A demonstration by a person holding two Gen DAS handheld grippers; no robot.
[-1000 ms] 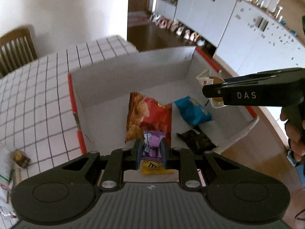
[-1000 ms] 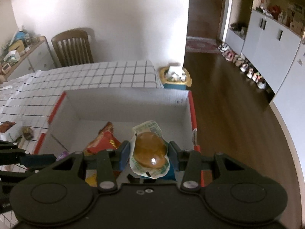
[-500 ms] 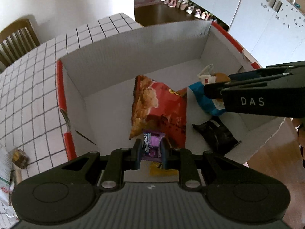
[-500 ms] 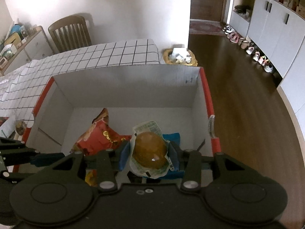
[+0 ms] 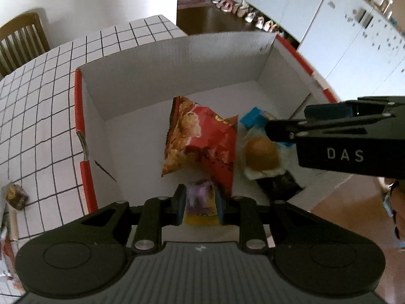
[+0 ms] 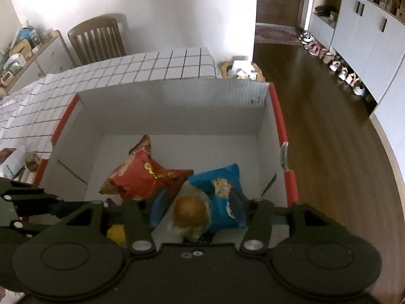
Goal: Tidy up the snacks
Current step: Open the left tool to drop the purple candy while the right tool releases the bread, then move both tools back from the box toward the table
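Observation:
A white cardboard box with red rims stands on the tiled table. In it lie a red chip bag, a blue packet, a black packet and a yellow packet. My left gripper is shut on a purple candy packet over the box's near side. My right gripper is open; the wrapped brown bun is between its spread fingers, dropped onto the packets.
A small brown snack lies on the tiled table left of the box, with other packaging at the left edge. A wooden chair stands behind the table. Wooden floor lies right of the box.
My right gripper has opened and the bun has dropped from it onto the packets in the box. Both grippers have moved lower over the box. The left still holds the purple packet.

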